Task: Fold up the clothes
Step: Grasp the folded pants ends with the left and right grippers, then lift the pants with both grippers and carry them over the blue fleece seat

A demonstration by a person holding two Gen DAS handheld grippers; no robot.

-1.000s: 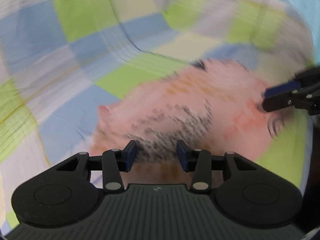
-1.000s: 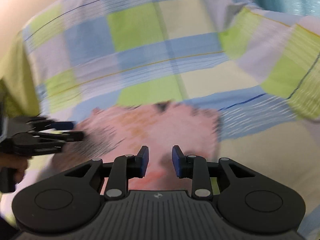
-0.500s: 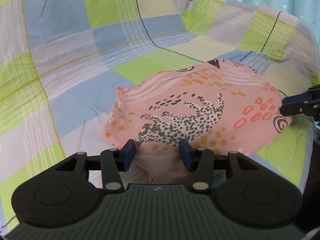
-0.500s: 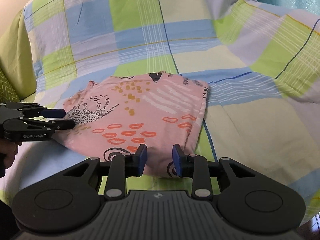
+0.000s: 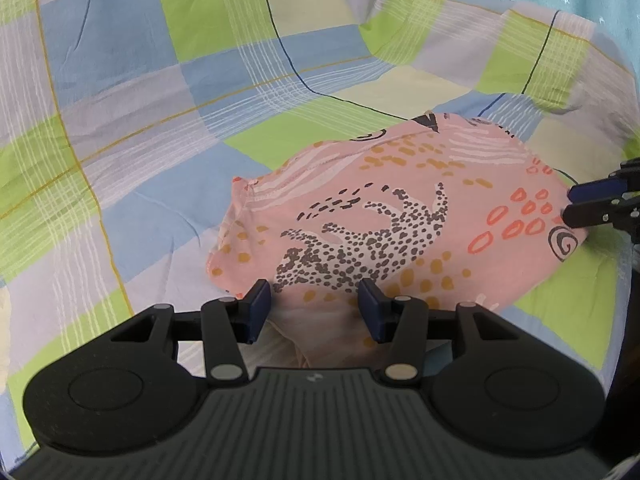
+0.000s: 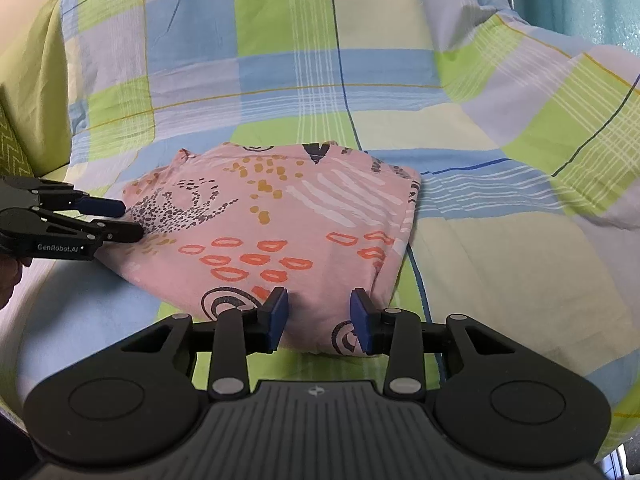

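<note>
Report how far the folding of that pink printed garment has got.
Done: the pink printed garment lies folded into a compact, layered rectangle on the checked bedsheet. In hand: nothing is gripped; the left gripper is open at the near edge, and the right gripper straddles a corner with its jaws opening, pads off the cloth. Left: perhaps a final fold or tidying; I cannot tell.

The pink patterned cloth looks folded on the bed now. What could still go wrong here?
The right gripper is opening over the pink garment's near edge; a pad could snag it and undo the fold. Under the left gripper, a paler layer pokes out and may stay untidy. The soft checked bedsheet might let the bundle slump.
</note>
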